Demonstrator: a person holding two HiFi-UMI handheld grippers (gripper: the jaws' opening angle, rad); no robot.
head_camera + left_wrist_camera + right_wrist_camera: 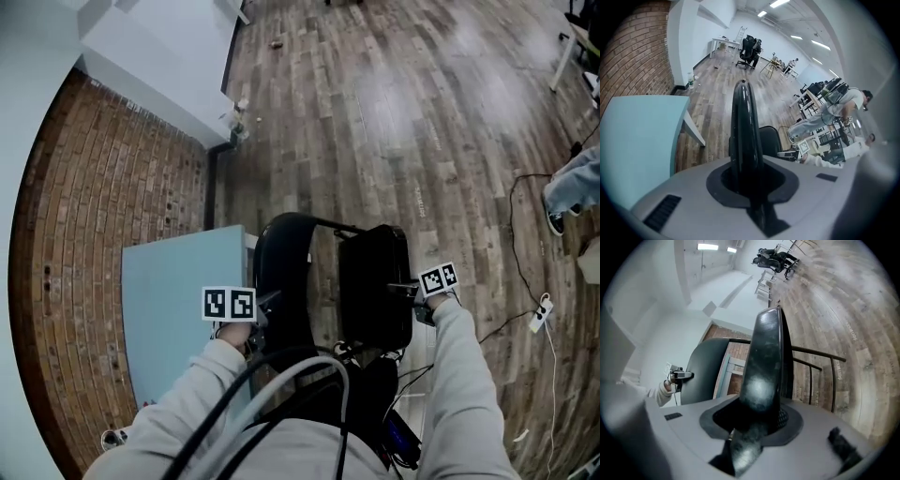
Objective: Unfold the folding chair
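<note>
The black chair (286,262) stands on the wood floor (394,112). It is right in front of the person and just to the right of the blue surface (178,291). From above, its back (743,126) is on the left and its seat (375,281) is on the right. There is a gap between them where the floor shows. A thin black bar (328,225) runs across the far end from the back to the seat.

The left tongs (267,307) are at the near edge of the back. In the left gripper view, the thin black edge of the back sits in the slot between the jaws. The jaws are narrow and pinch it.

The right tongs (405,291) are at the right side of the seat. In the right gripper view, the thick soft edge of the seat fills the slot. The jaws hold it and stand a bit wider than the left ones. That view also shows thin metal bars (811,366) under the seat, and the back with the left tongs on it.

Both arms wear grey sleeves (459,375). A brick wall (84,234) is to the left of the blue surface. A black cable (514,234) lies on the floor to the right and ends at a white plug box (541,314). Another person's leg (567,192) shows at the right edge.
</note>
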